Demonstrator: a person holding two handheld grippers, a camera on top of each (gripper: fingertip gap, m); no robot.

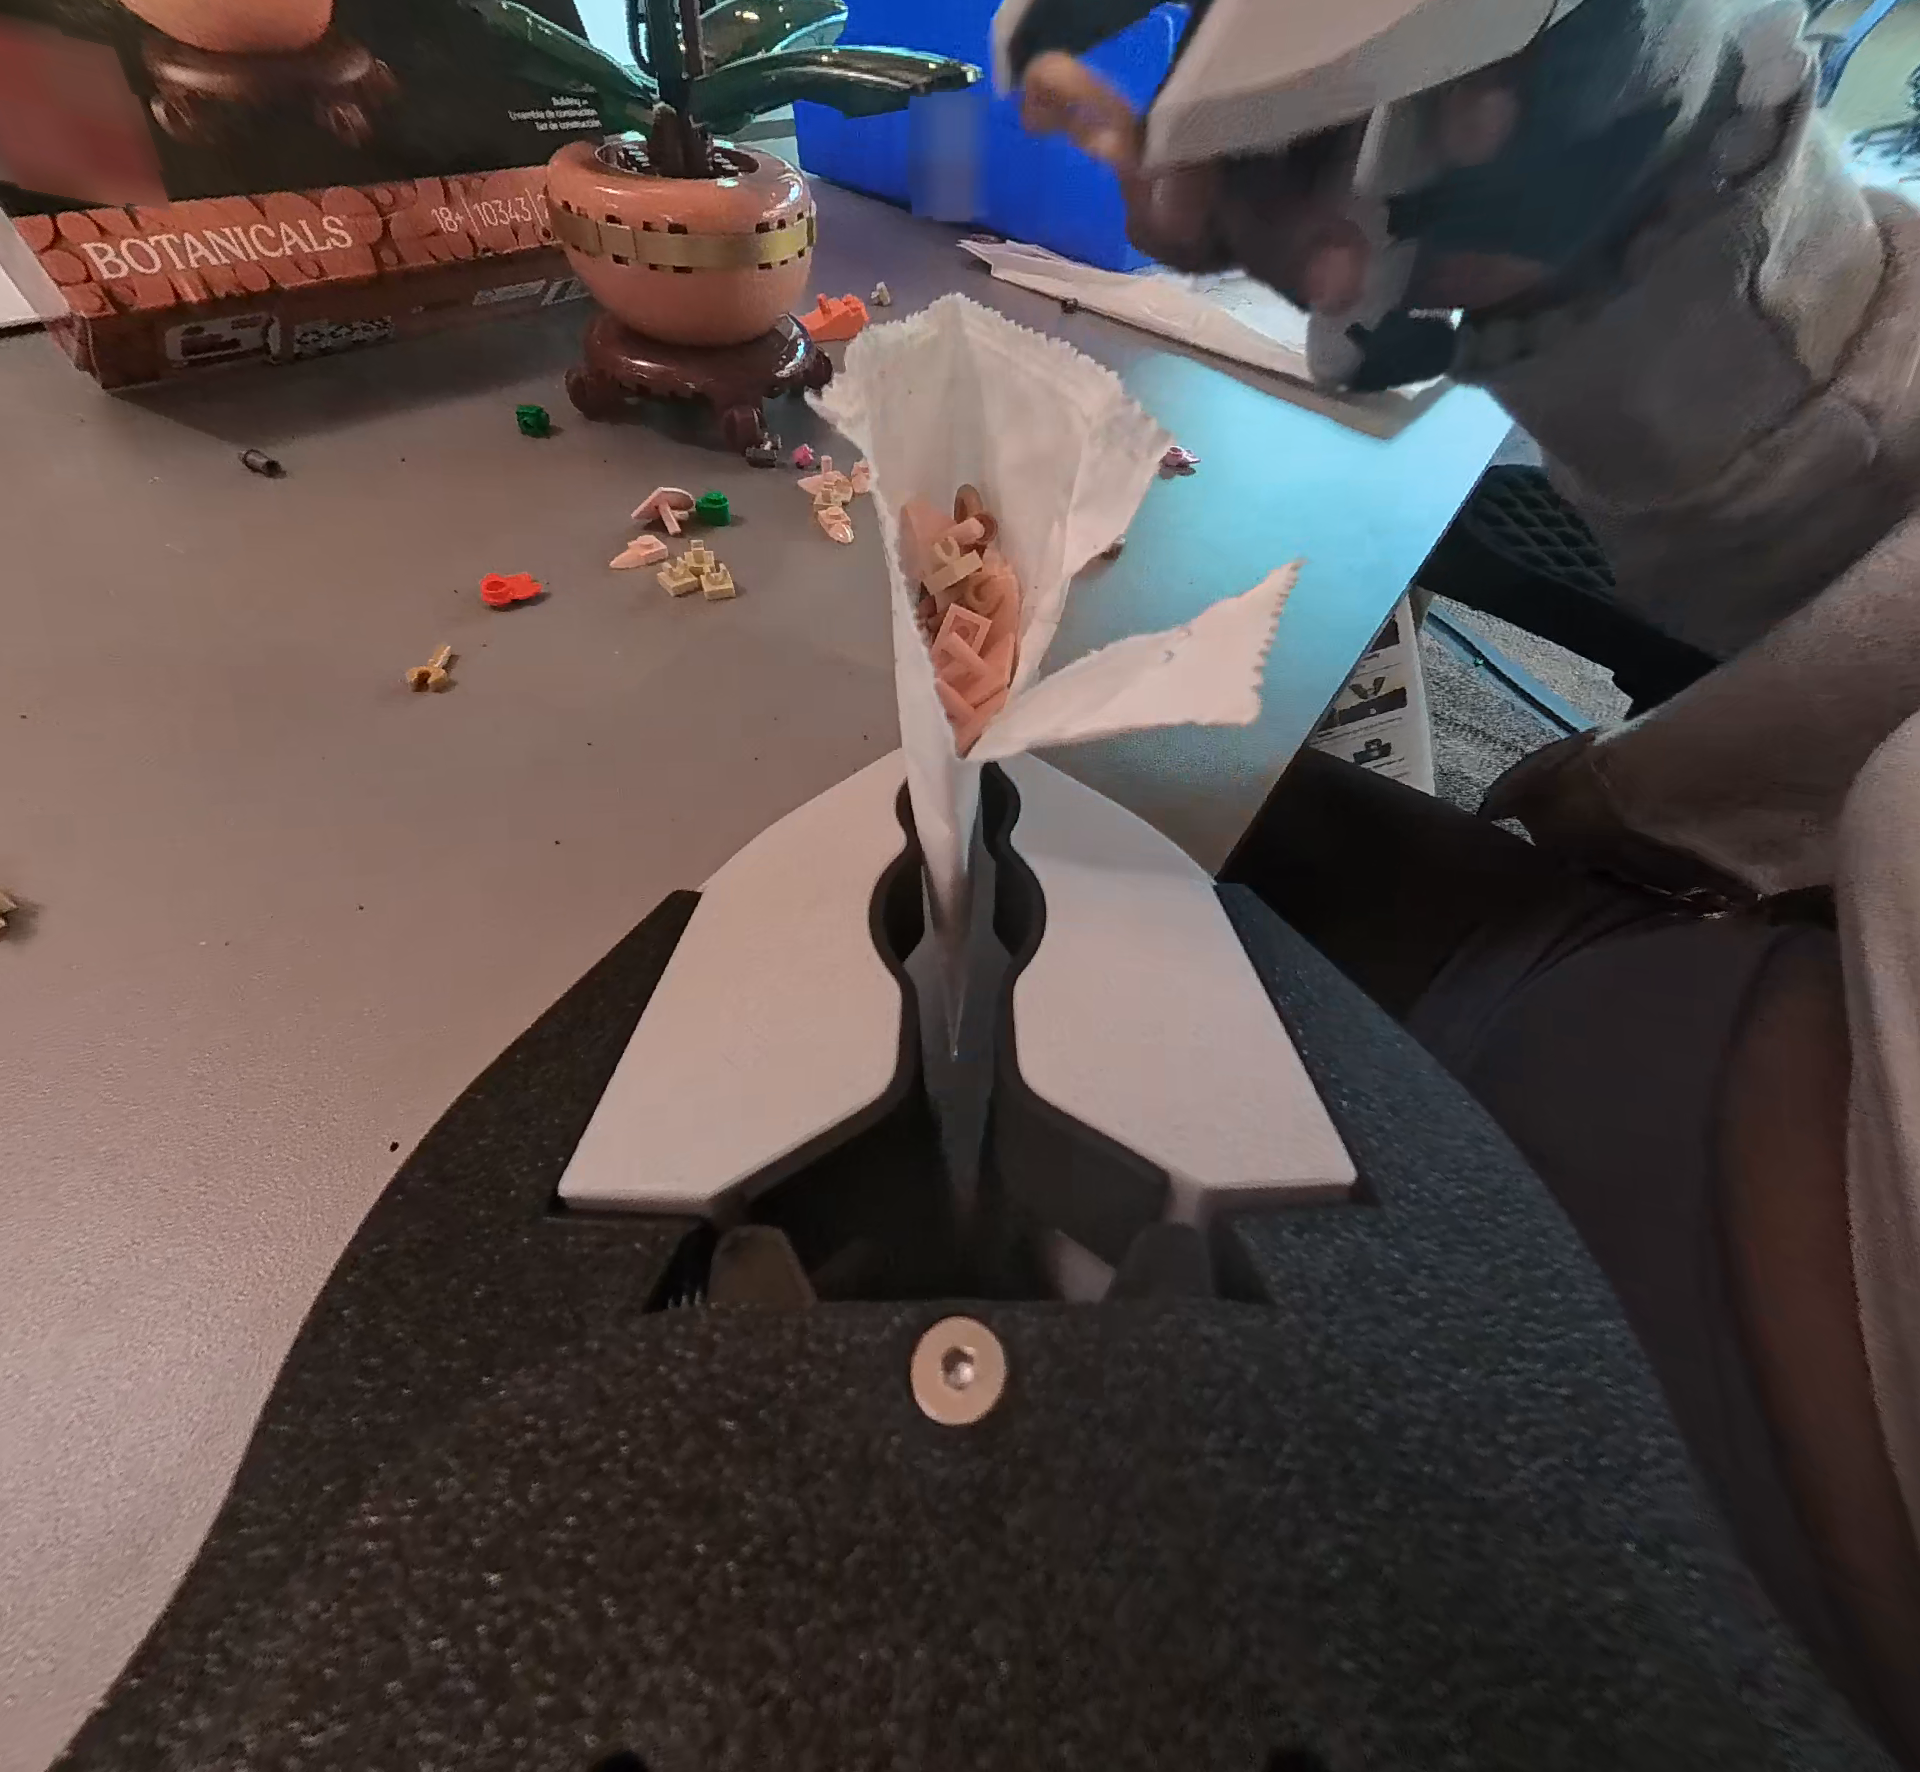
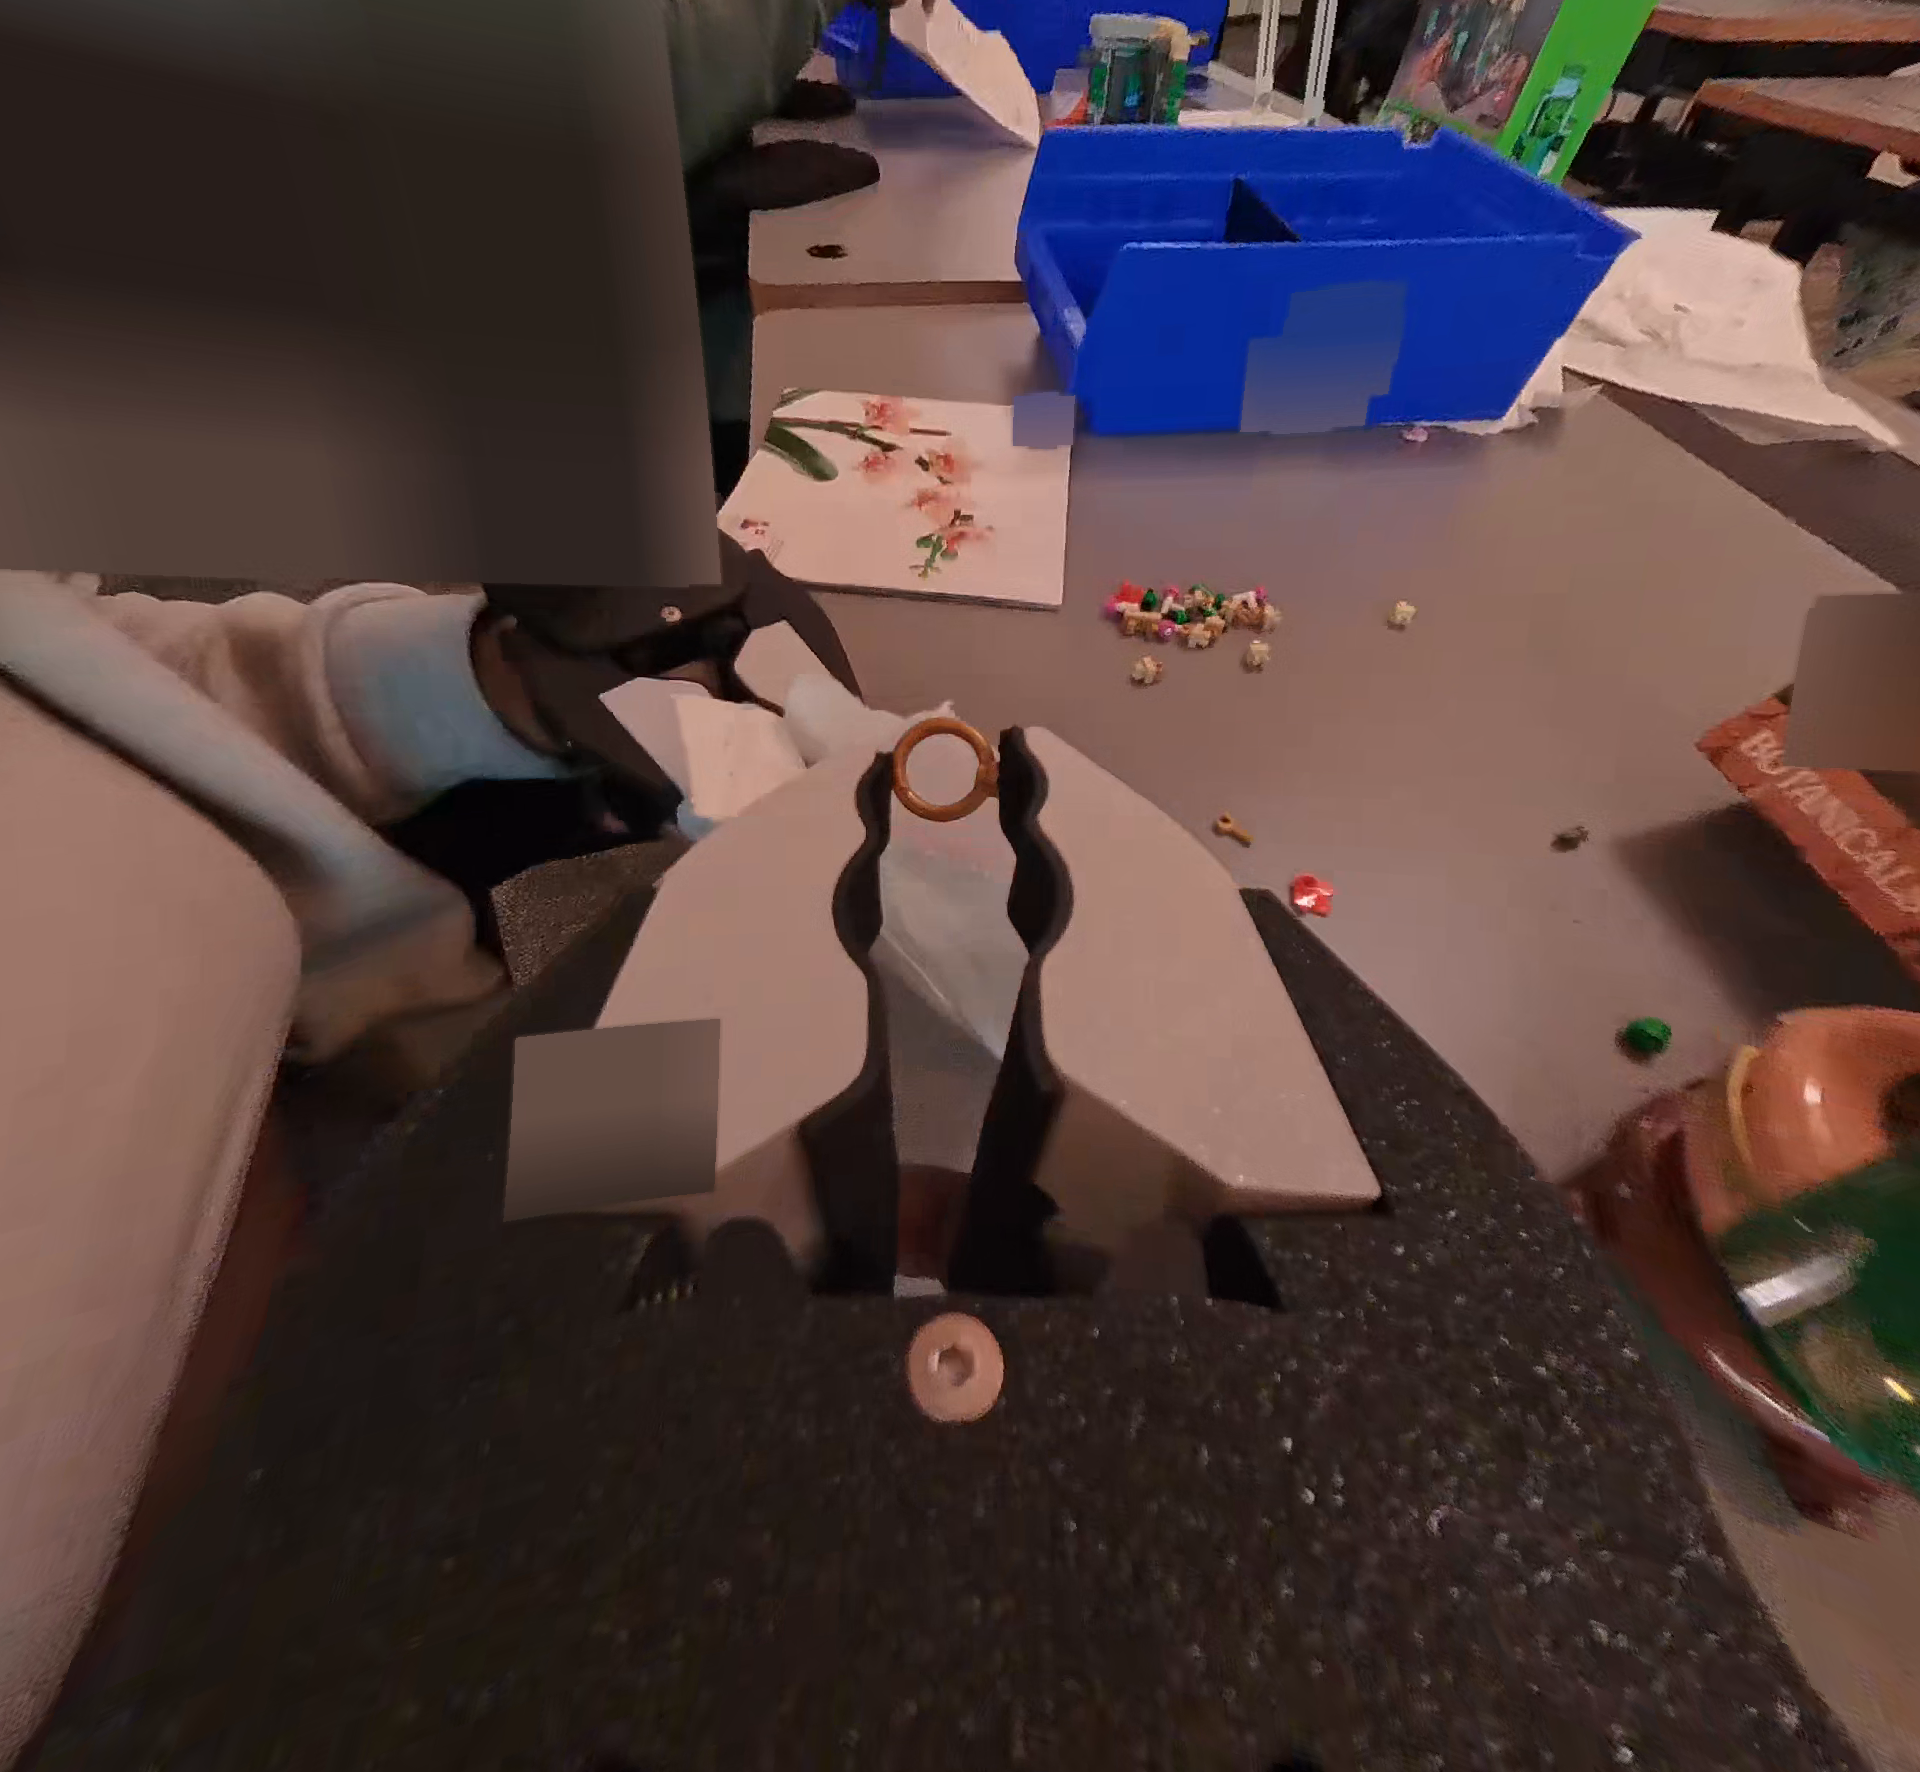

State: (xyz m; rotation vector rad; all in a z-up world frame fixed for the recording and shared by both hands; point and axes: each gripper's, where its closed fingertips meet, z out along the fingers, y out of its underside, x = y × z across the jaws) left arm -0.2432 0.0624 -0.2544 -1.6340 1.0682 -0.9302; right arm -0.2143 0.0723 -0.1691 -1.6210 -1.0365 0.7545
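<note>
My left gripper [image 1: 951, 787] is shut on the lower end of a white paper bag [image 1: 997, 465]. The bag is torn open at the top and stands upright above the grey table [image 1: 312, 787]. Several small pink and tan bricks [image 1: 966, 621] lie inside it. My right gripper [image 2: 940, 766] is shut on a small golden-brown ring [image 2: 935, 814] held at its fingertips. In the left wrist view the right gripper [image 1: 1075, 107] hovers blurred above and right of the bag. In the right wrist view the bag [image 2: 727, 740] and left gripper show just left of the ring.
A pink brick-built pot with a green plant [image 1: 681, 252] and a dark product box [image 1: 260, 268] stand at the back. Loose small pieces [image 1: 675, 559] lie scattered on the table. A blue bin [image 2: 1299, 288], a flower booklet [image 2: 914, 496] and a heap of pieces [image 2: 1195, 616] lie ahead. A person's arm [image 2: 260, 704] is at left. Across from one pair of fingers to the other is roughly 10 centimetres.
</note>
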